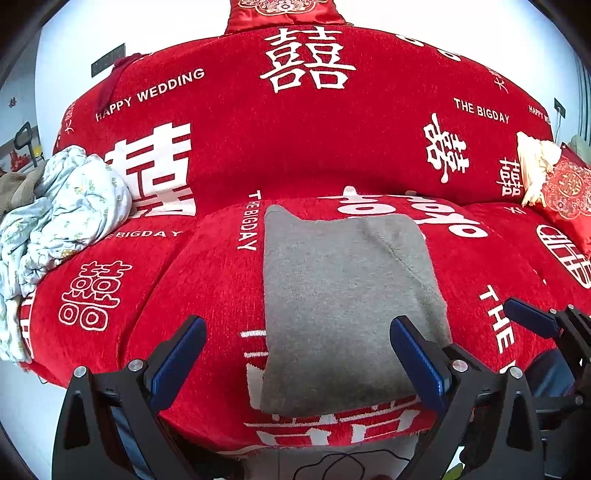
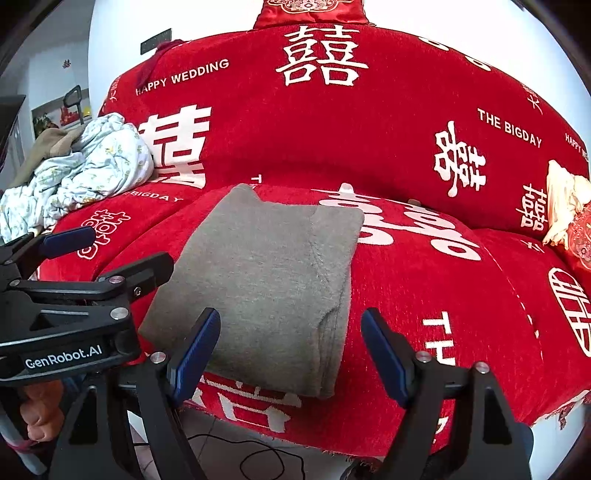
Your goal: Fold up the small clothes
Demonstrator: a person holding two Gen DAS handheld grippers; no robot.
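Two grippers held low at the front edge of a red sofa cover (image 1: pixel 332 147), both with fingers spread wide and gripping nothing. Left gripper (image 1: pixel 299 354) levelled forward, folded grey garment (image 1: pixel 343 302) lying flat between and beyond its blue pads (image 1: pixel 417 362). Right gripper (image 2: pixel 291 350) likewise aimed forward, garment's near right corner between its fingers. Pale floral bundle (image 1: pixel 62 218) heaped far left of the fingers, cream cloth (image 1: pixel 532 166) far right, partly hidden. Red cushion (image 2: pixel 314 11) cut off at top.
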